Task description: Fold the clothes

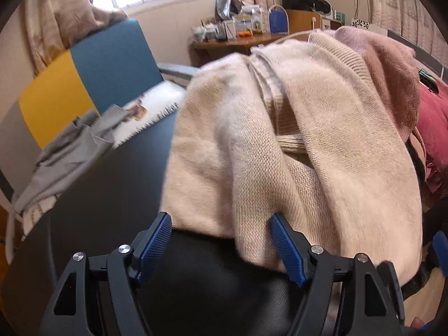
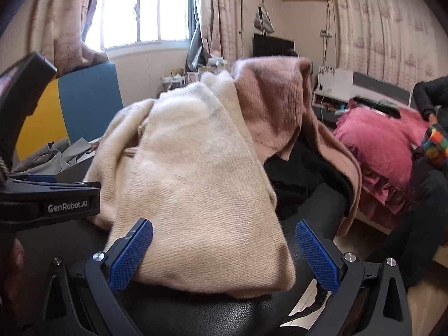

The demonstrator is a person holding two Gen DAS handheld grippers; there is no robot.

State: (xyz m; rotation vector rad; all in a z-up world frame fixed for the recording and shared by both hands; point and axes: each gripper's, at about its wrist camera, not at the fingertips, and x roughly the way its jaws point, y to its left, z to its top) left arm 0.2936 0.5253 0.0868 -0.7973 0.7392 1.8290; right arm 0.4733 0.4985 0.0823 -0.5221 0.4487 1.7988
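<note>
- Your grey garment (image 1: 70, 145) lies crumpled at the far left of the dark surface (image 1: 106, 196), apparently set aside, not yet folded.
- Your left gripper (image 1: 221, 246) is spread wide, holding nothing; its right finger (image 1: 288, 249) sits against the hem of the cream sweater (image 1: 280, 140).
- That sweater is heaped mid-surface, draped over the pile, probably next to be folded.
- Your right gripper (image 2: 224, 254) is spread too, straddling the sweater's near corner without pinching it.
- The pink sweater (image 2: 274, 98) sits behind, waiting.
</note>
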